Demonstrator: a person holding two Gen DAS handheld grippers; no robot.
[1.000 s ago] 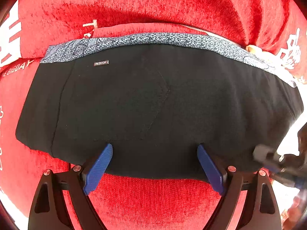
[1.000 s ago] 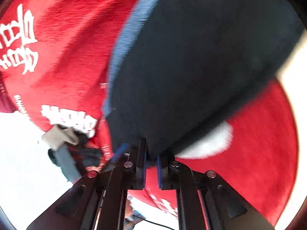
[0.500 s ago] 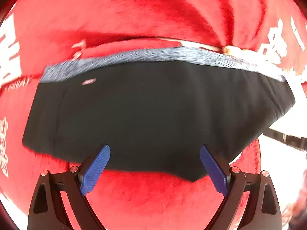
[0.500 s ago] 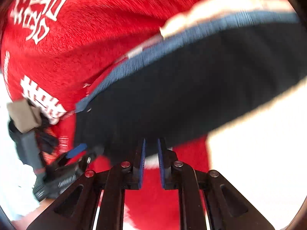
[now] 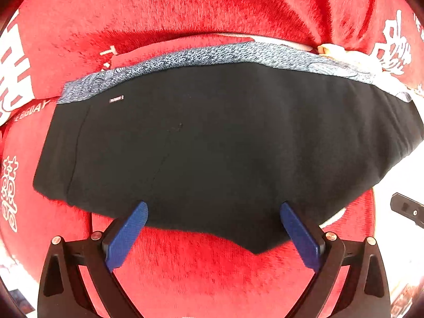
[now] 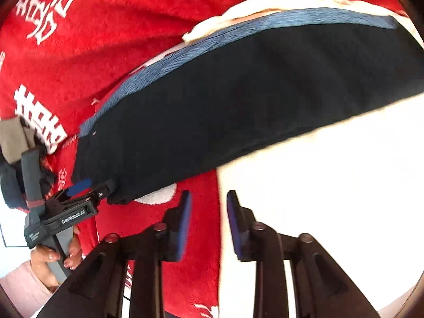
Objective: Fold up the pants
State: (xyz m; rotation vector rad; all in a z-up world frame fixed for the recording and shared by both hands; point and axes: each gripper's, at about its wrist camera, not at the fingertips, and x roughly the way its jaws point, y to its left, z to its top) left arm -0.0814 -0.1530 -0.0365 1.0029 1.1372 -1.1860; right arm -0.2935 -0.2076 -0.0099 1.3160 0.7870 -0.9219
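Risk: the folded pants (image 5: 212,145) overhang the edge of the red blanket (image 5: 212,5) on the right side; a careless nudge there could drag the fold open or slide it off.

Pants: black, folded into a broad flat wedge, grey-blue patterned waistband (image 5: 212,55) along the far edge, lying just beyond both fingers.

Left gripper (image 5: 214,228): fingers spread wide, empty, tips at the near hem.

Right gripper (image 6: 208,220): fingers apart, empty, short of the pants.

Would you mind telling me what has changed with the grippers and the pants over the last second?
The right gripper, shut on the pants' edge a second ago, has opened and backed off, letting go. The left gripper stays open at the near edge, and the pants stay folded on the red blanket.
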